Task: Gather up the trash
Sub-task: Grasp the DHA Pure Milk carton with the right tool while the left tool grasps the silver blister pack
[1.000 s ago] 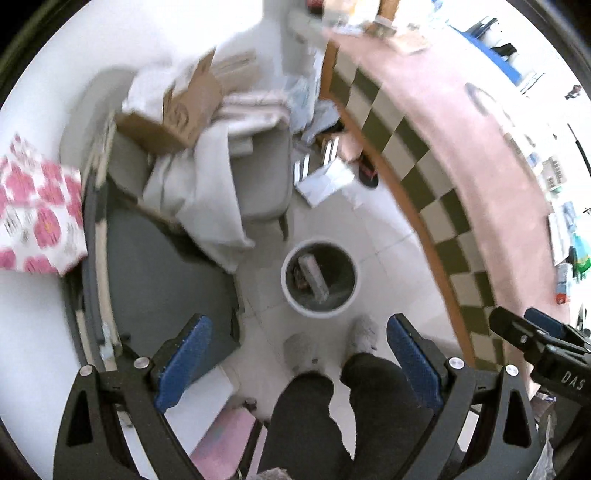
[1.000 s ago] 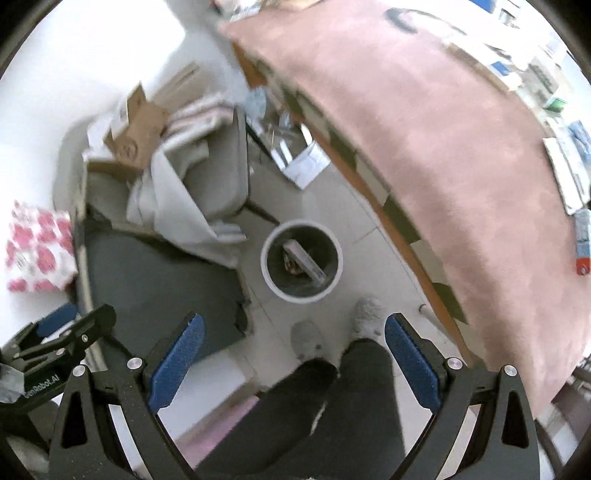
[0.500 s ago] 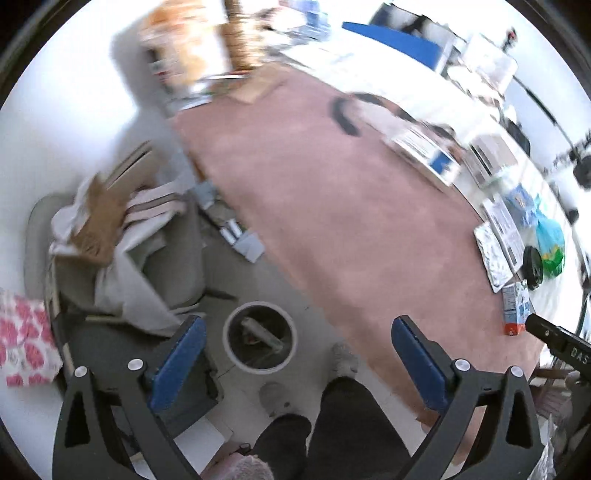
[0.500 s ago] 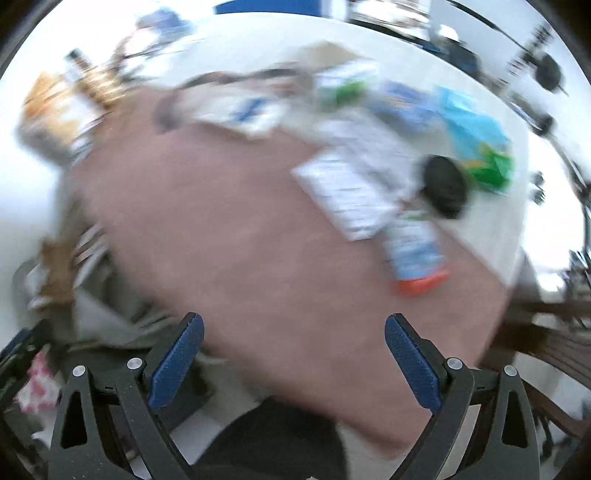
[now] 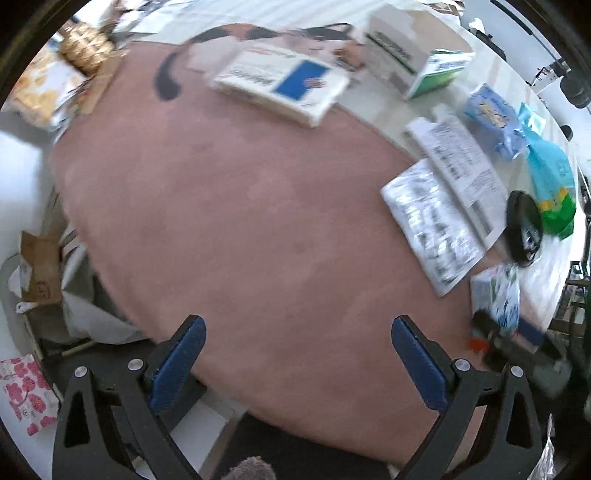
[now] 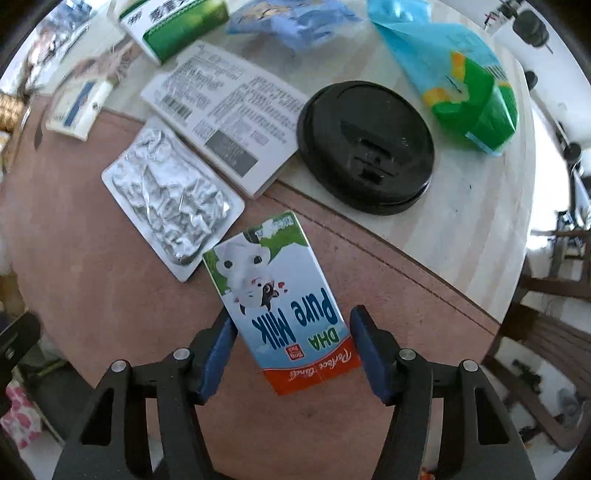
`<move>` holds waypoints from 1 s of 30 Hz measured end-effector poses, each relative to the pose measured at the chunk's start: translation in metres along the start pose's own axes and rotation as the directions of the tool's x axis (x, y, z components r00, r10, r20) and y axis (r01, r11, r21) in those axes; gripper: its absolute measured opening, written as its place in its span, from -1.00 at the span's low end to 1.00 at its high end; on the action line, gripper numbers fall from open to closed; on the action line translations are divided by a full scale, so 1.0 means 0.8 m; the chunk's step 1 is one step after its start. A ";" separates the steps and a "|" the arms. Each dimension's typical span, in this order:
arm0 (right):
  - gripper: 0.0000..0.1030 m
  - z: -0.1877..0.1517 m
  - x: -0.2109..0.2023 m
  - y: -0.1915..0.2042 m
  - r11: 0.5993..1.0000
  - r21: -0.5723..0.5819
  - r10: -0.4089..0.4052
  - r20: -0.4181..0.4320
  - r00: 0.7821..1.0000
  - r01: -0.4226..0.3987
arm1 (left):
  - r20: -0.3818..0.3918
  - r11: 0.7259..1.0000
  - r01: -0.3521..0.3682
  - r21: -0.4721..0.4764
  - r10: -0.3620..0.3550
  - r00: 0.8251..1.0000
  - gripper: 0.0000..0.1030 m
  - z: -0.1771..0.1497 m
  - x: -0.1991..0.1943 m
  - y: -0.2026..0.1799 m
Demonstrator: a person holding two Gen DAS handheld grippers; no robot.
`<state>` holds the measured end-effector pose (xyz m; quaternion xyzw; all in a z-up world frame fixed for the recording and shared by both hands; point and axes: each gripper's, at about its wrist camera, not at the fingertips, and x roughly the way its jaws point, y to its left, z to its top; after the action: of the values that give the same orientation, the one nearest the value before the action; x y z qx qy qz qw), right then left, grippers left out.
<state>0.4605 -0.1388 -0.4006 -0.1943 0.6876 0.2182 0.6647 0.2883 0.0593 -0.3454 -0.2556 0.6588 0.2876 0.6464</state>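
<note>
A blue and white "Pure Milk" carton (image 6: 277,299) lies flat on the pink tabletop (image 6: 92,295). My right gripper (image 6: 293,332) straddles its near end, one blue pad on each side, very close to the carton's edges; whether they press it is unclear. The carton also shows blurred at the right in the left wrist view (image 5: 498,295). My left gripper (image 5: 295,343) is open and empty above the bare pink tabletop (image 5: 240,221).
A foil blister pack (image 6: 171,195), a printed leaflet box (image 6: 229,114), a black cup lid (image 6: 365,147), a blue and green bag (image 6: 465,85) and a green and white box (image 6: 170,22) lie beyond the carton. A white and blue box (image 5: 284,81) lies further back.
Both grippers swung up from the floor bin to the tabletop. My right gripper came down around the milk carton and its fingers narrowed from wide open.
</note>
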 end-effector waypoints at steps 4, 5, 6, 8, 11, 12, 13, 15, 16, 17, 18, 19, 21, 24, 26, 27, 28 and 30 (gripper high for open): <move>0.21 -0.001 -0.020 -0.051 0.995 0.097 0.011 0.029 1.000 -0.014 | 0.010 0.999 0.034 0.015 -0.034 0.999 1.00 0.025 0.008 -0.048; 0.21 -0.002 -0.025 -0.064 0.993 0.117 0.009 0.035 0.999 -0.013 | 0.009 0.999 0.037 0.030 -0.038 0.999 1.00 0.029 0.012 -0.064; 0.21 -0.002 -0.029 -0.076 0.991 0.134 0.003 0.041 0.999 -0.009 | 0.008 0.998 0.035 0.049 -0.035 0.999 1.00 0.033 0.018 -0.080; 0.20 -0.002 -0.033 -0.100 0.986 0.166 -0.010 0.045 0.999 0.003 | 0.006 0.996 0.014 0.085 -0.014 1.000 1.00 0.036 0.030 -0.105; 0.19 -0.001 -0.034 -0.126 0.978 0.206 -0.022 0.045 0.999 0.012 | 0.015 0.988 -0.077 0.133 0.076 0.997 1.00 0.038 0.053 -0.130; 0.19 0.000 -0.034 -0.130 0.976 0.215 -0.020 0.045 0.999 0.010 | 0.017 0.985 -0.095 0.142 0.094 0.995 1.00 0.038 0.057 -0.132; 0.19 0.000 -0.032 -0.134 0.974 0.226 -0.019 0.045 0.999 0.009 | 0.019 0.979 -0.132 0.157 0.131 0.991 1.00 0.036 0.062 -0.130; 0.18 0.001 -0.031 -0.143 0.971 0.238 -0.015 0.047 0.999 0.003 | 0.028 0.974 -0.149 0.169 0.147 0.989 1.00 0.032 0.065 -0.119; 0.18 0.005 -0.028 -0.142 0.970 0.244 -0.010 0.048 0.999 -0.002 | 0.030 0.975 -0.149 0.167 0.146 0.989 1.00 0.030 0.063 -0.108; 0.18 0.009 -0.025 -0.138 0.968 0.250 -0.003 0.049 0.999 -0.010 | 0.030 0.969 -0.182 0.169 0.179 0.983 1.00 0.029 0.062 -0.097; 0.18 0.011 -0.024 -0.139 0.967 0.253 0.007 0.050 0.999 -0.020 | 0.026 0.959 -0.223 0.176 0.222 0.975 1.00 0.029 0.064 -0.086; 0.17 0.007 -0.024 -0.134 0.967 0.254 0.018 0.054 0.998 -0.031 | 0.022 0.955 -0.245 0.168 0.245 0.969 1.00 0.029 0.065 -0.068; 0.17 0.006 -0.021 -0.138 0.967 0.251 0.035 0.060 0.998 -0.050 | -0.006 0.961 -0.247 0.120 0.250 0.968 1.00 0.030 0.063 -0.041; 0.17 0.009 -0.025 -0.127 0.965 0.253 0.050 0.078 0.996 -0.068 | -0.065 0.993 -0.118 -0.018 0.117 0.991 1.00 0.043 0.051 -0.015; 0.17 0.011 -0.030 -0.121 0.962 0.265 0.046 0.089 0.995 -0.068 | -0.071 0.997 -0.010 -0.082 0.005 0.997 1.00 0.049 0.041 -0.027; 0.17 0.012 -0.030 -0.122 0.960 0.272 0.041 0.092 0.995 -0.065 | -0.066 0.996 0.018 -0.090 -0.024 0.998 1.00 0.054 0.036 -0.040; 0.17 0.011 -0.031 -0.119 0.958 0.279 0.037 0.094 0.995 -0.062 | -0.058 0.995 0.050 -0.089 -0.056 0.997 1.00 0.059 0.032 -0.059; 0.16 0.013 -0.030 -0.125 0.955 0.293 0.022 0.095 0.995 -0.049 | -0.036 0.995 0.077 -0.061 -0.079 0.996 1.00 0.068 0.026 -0.096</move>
<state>0.5254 -0.2166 -0.3813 -0.0703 0.6851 0.1336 0.7126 0.3808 0.0446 -0.3700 -0.3058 0.6517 0.2767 0.6365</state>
